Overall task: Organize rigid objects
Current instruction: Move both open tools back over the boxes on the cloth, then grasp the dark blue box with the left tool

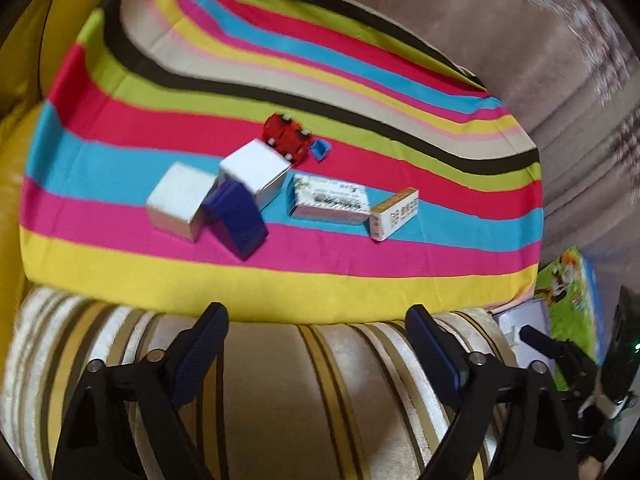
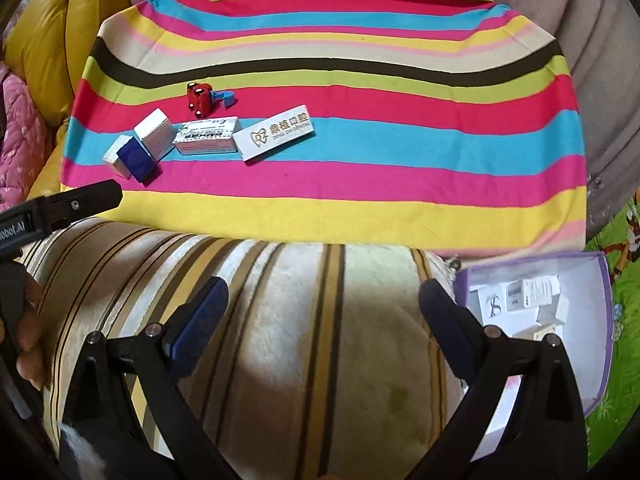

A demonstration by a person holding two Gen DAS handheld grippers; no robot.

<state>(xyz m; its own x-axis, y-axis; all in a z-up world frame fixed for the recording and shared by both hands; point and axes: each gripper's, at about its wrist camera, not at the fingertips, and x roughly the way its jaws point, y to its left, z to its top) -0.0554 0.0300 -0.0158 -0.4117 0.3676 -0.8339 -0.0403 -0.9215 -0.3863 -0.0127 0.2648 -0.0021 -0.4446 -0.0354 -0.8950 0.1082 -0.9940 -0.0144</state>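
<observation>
On the striped cloth (image 1: 280,272) lie two white boxes (image 1: 176,204) (image 1: 256,168), a dark blue box (image 1: 236,216), a printed carton (image 1: 330,200), a long white box (image 1: 394,212), a red toy car (image 1: 286,136) and a small blue piece (image 1: 321,149). The right wrist view shows the same group: blue box (image 2: 138,158), carton (image 2: 208,136), long white box (image 2: 274,133), red car (image 2: 199,98). My left gripper (image 1: 316,320) is open and empty, short of the cloth. My right gripper (image 2: 324,292) is open and empty over the striped cushion.
A purple-edged storage box (image 2: 592,352) with several small white boxes inside sits at the lower right. A striped cushion (image 2: 300,340) lies in front of the cloth. A yellow leather sofa (image 2: 48,32) is at the left, a green play mat (image 2: 624,240) at the right.
</observation>
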